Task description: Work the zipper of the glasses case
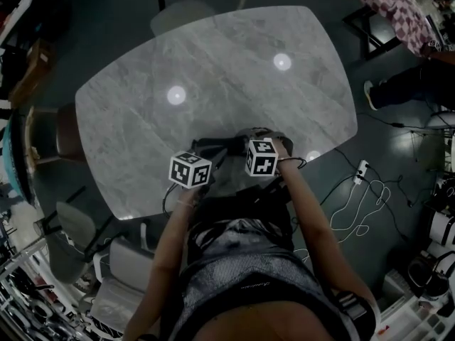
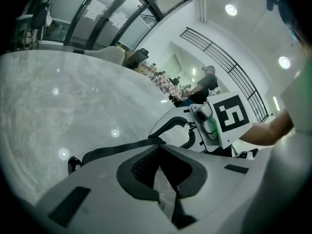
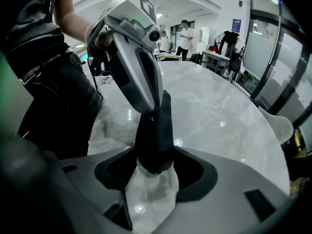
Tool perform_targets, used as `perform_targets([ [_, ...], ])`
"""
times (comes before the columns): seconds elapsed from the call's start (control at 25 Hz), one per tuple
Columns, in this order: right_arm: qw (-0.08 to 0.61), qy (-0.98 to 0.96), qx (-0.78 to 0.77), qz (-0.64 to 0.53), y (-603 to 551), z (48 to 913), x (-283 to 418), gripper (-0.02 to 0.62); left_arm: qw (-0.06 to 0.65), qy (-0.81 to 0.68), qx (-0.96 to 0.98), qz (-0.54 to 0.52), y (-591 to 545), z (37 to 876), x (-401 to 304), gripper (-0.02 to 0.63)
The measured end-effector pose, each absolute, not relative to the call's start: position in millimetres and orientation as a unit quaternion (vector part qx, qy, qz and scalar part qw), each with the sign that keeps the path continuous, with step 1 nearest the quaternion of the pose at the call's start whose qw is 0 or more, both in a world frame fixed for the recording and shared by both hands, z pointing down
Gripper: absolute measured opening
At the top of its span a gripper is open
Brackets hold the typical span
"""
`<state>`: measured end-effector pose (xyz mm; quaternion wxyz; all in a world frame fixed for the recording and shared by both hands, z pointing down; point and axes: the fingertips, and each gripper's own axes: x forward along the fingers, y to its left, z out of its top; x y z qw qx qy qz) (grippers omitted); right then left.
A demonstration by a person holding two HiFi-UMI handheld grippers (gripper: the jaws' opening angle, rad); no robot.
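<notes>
- Right tongs point(image 3: 155, 156) clamp the dark glasses case point(image 3: 156, 130) by its near end, over the tabletop point(image 3: 219, 116), so I keep it steady.
- Left tongs point(image 2: 158, 151) are pinched together on the zipper pull point(image 3: 151, 117), I think, ready to draw it.

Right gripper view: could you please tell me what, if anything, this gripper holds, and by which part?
The right gripper holds the dark glasses case by its near end, between its pads.
</notes>
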<state>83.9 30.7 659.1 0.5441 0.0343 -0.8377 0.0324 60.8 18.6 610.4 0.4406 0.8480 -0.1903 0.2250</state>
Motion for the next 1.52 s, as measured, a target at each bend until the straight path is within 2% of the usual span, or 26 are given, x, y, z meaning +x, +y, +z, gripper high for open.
perform_targets([
  [0.44,0.544,-0.838,0.034,0.035,30.0,660.0,83.0,0.282,0.423,-0.164,0.856,0.249,23.1,614.2,93.8,0.006],
  [0.92,0.530,-0.845,0.065,0.032,31.2,660.3,98.9,0.284,0.463,-0.175,0.848,0.190,16.4,606.2,82.5,0.006],
  [1.24,0.435,-0.888,0.114,0.097,24.8,642.5,97.0,0.284,0.502,-0.183,0.838,0.107,4.1,579.0,60.6,0.006],
  [1.52,0.373,-0.918,0.121,0.062,15.4,621.7,71.9,0.316,0.538,-0.160,0.826,0.052,9.5,567.0,50.3,0.006],
])
